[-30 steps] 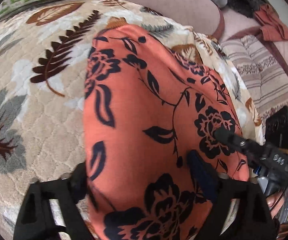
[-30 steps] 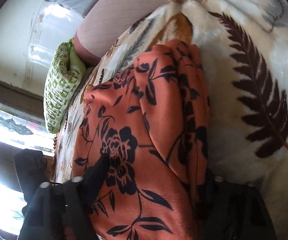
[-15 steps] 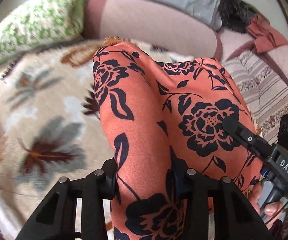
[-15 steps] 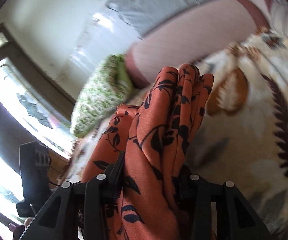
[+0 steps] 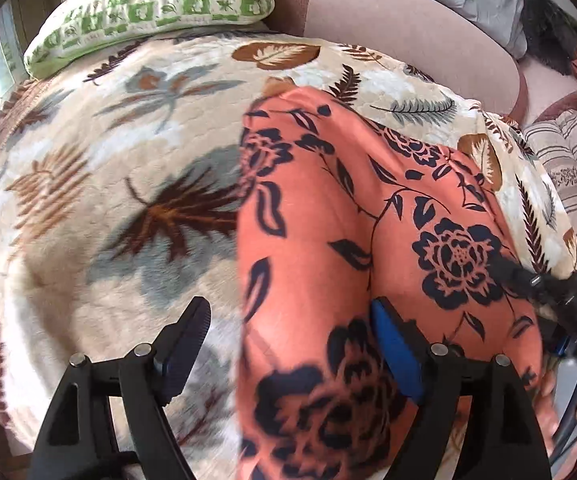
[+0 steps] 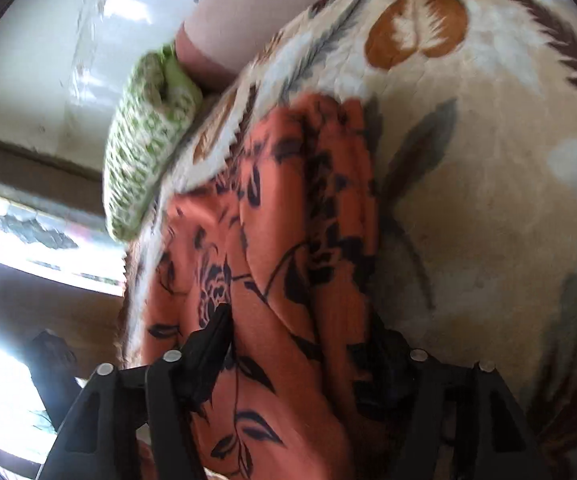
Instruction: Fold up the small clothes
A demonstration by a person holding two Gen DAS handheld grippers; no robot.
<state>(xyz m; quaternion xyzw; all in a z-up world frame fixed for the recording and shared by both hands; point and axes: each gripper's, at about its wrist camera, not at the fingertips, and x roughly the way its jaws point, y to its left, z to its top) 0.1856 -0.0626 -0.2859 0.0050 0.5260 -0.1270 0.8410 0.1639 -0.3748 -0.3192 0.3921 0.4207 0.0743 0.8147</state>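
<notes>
Orange floral garment (image 5: 328, 240) on leaf blanket (image 5: 108, 160), left gripper (image 5: 288, 340) just spread, right gripper (image 6: 300, 344) seemingly released too, blanket bare leftward.

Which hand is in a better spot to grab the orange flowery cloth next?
Probably right. Both hand-held grippers have just been opening. The right hand-held gripper has the orange cloth bunched between its fingers; the left hand-held gripper has only the cloth's edge inside, one finger over the blanket.

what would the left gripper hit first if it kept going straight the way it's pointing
Probably the leaf-print blanket, right at the left edge of the orange floral garment. The left gripper is open; depth is hard to judge.
</notes>
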